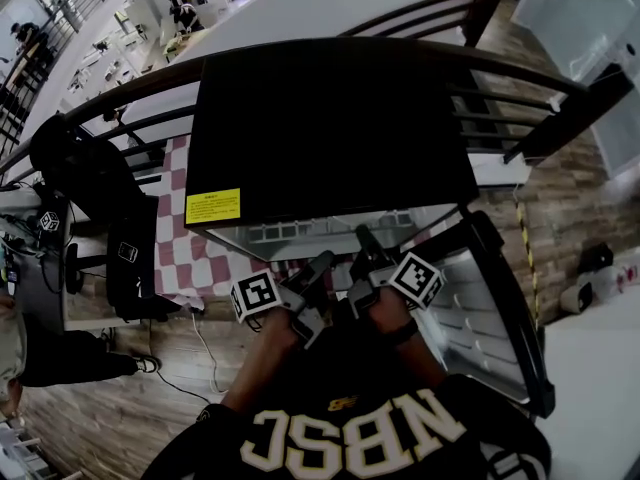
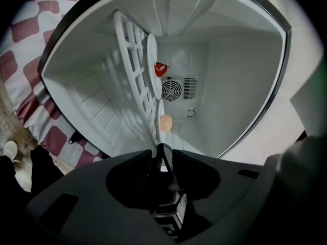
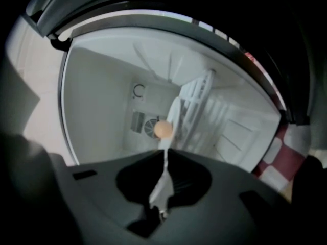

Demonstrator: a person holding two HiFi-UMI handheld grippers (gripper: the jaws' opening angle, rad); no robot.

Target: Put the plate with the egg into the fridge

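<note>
The white plate shows edge-on, reaching into the open white fridge. The tan egg rests on the plate. My left gripper is shut on the plate's near rim. My right gripper is also shut on the plate, with the egg just beyond its tips. In the head view the left gripper and the right gripper point side by side under the fridge's black top, which hides the plate.
Inside the fridge, a white wire shelf holds another white plate with a red item. A fan vent is on the back wall. The fridge door stands open at the right. A checked cloth lies at the left.
</note>
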